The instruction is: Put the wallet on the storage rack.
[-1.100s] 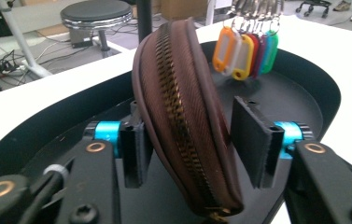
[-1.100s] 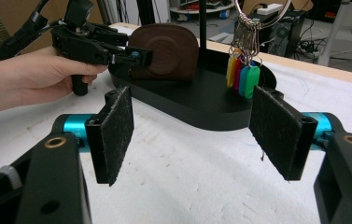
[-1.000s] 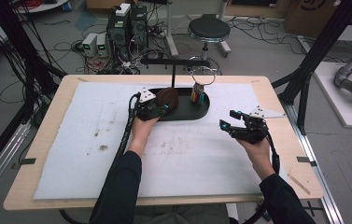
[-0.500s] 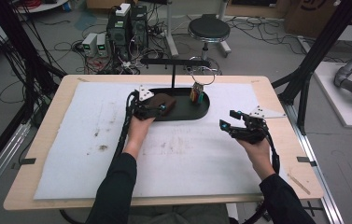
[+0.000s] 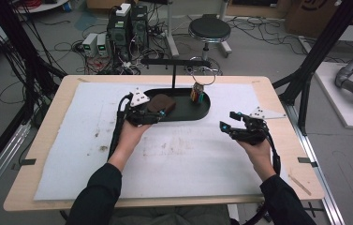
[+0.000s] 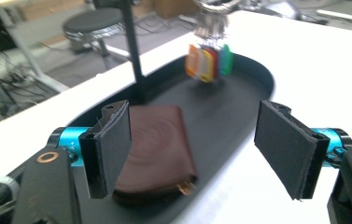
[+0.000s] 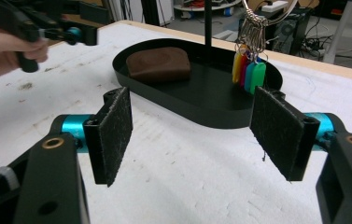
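Note:
A brown wallet (image 5: 161,101) (image 6: 157,144) lies flat in the left end of a black oval tray (image 5: 197,114) (image 7: 211,109). A ring of coloured key tags (image 5: 197,95) (image 7: 248,70) hangs from the tray's T-shaped stand (image 5: 173,75). My left gripper (image 5: 158,114) (image 6: 194,149) hovers at the tray's near left rim. Its jaws have just been opening and now stand wide, with the wallet just beyond the left pad and not pressed. My right gripper (image 5: 228,121) (image 7: 190,130) is held open over the mat right of the tray, with nothing between its pads.
A white mat (image 5: 188,159) with dark stains covers the wooden table (image 5: 33,187). Black frame posts (image 5: 314,56) rise at both sides. A stool (image 5: 209,30) and computers (image 5: 127,23) stand on the floor beyond the far edge.
The left gripper has opened and drawn back from over the wallet, rising toward the near left, leaving the wallet in the tray. The right gripper has stayed put.

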Motion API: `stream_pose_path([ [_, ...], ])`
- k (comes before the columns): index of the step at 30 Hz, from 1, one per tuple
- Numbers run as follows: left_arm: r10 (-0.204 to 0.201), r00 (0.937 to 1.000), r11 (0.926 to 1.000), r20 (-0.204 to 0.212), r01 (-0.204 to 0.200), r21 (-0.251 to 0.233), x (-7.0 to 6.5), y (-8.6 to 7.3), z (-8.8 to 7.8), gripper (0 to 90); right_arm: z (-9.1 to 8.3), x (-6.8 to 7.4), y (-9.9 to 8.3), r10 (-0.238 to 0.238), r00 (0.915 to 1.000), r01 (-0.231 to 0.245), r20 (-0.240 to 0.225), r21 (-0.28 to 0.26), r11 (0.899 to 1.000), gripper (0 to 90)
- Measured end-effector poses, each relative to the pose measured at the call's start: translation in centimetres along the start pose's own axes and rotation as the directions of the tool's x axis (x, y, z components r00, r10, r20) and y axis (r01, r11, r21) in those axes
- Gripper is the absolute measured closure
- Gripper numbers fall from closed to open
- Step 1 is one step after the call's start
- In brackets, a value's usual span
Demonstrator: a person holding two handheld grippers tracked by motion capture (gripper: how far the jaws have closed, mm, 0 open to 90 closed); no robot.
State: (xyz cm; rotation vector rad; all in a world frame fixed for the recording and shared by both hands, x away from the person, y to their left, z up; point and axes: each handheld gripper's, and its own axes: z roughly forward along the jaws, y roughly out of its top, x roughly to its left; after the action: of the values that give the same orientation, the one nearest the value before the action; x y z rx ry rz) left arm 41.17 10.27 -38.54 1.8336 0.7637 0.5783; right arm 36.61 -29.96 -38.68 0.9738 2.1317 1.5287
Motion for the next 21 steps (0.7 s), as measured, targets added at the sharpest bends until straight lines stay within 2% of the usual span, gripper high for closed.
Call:
stream_pose_path([
  [1,-0.021,0.9993,0.9997,0.031,0.021,-0.016,-0.2,-0.1,-1.0,27.3,0.0,0.0,0.0,-0.002,1.0,0.002,0.0,0.001,1.0,29.8],
  [2,-0.021,0.9993,0.9997,0.031,0.021,-0.016,-0.2,-0.1,-1.0,26.8,0.0,0.0,0.0,-0.002,1.0,0.002,0.0,0.001,1.0,29.8],
  [3,-0.042,0.9976,0.9987,0.056,0.044,-0.025,-0.4,-0.3,-2.0,25.6,0.0,0.0,0.0,-0.001,1.0,0.001,-0.003,0.001,1.0,29.4],
  [4,-0.042,0.9976,0.9987,0.056,0.044,-0.025,-0.4,-0.3,-2.0,25.5,0.0,0.0,0.0,-0.001,1.0,0.001,-0.003,0.002,1.0,28.8],
  [9,-0.067,0.9925,0.9968,0.102,0.071,-0.037,-0.2,-1.2,-4.8,25.4,-0.1,0.0,0.0,0.001,1.0,-0.001,-0.001,0.004,1.0,28.0],
  [12,-0.065,0.9935,0.9967,0.094,0.069,-0.042,0.0,-1.9,-6.5,25.0,-0.2,0.0,0.0,-0.001,1.0,0.001,0.0,0.001,1.0,27.0],
  [13,-0.056,0.9943,0.9971,0.091,0.061,-0.046,0.3,-2.3,-7.7,24.6,-0.2,0.0,0.0,0.002,1.0,-0.002,0.002,0.003,1.0,26.7],
  [14,-0.056,0.9943,0.9971,0.091,0.061,-0.046,0.3,-2.3,-7.7,24.4,-0.2,0.0,0.0,0.002,1.0,-0.002,0.002,0.003,1.0,26.7],
  [21,-0.07,0.9948,0.9937,0.074,0.076,-0.082,1.4,-3.6,-11.0,23.1,-0.8,0.3,0.1,0.007,0.9997,-0.007,0.025,0.01,1.0,24.4],
])
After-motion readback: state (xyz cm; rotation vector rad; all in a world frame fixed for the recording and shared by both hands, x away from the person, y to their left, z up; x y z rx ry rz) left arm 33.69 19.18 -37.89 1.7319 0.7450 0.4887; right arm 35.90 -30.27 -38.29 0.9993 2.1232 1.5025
